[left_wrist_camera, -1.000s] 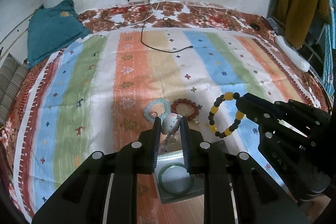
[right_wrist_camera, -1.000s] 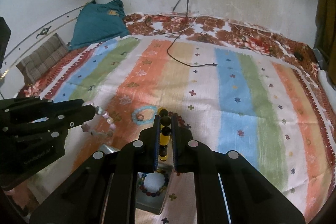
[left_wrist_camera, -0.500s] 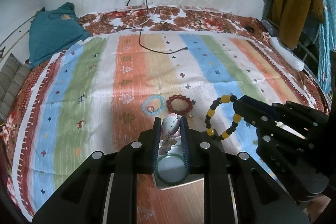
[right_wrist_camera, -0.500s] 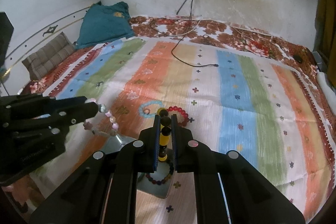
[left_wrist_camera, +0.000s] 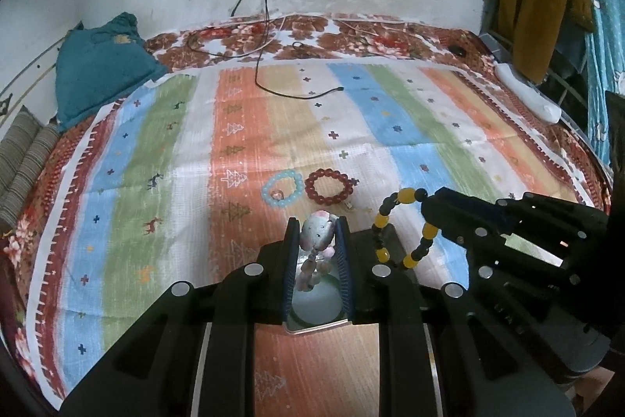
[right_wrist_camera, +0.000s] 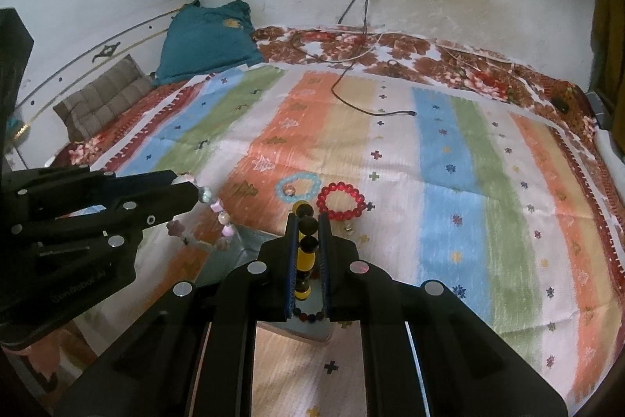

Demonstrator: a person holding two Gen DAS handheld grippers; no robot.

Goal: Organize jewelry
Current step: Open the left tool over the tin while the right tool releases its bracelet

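Both grippers hover side by side over the near edge of the bed (left_wrist_camera: 117, 182). Left gripper (left_wrist_camera: 318, 237): jaws clamped on a pale bracelet (left_wrist_camera: 317, 233) dangling over a tray (left_wrist_camera: 316, 315). Right gripper (right_wrist_camera: 308, 241): jaws pinching a yellow-black bracelet (right_wrist_camera: 304, 253). The lettering on the left gripper is too blurred to read. Blue bracelet (left_wrist_camera: 282, 183) and red bracelet (left_wrist_camera: 329, 183) lie mid-bed, just beside each other.

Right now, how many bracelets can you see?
5, maybe more hidden: light blue and red on the blanket, pink one in the left gripper, yellow-black one in the right gripper, dark one under it.
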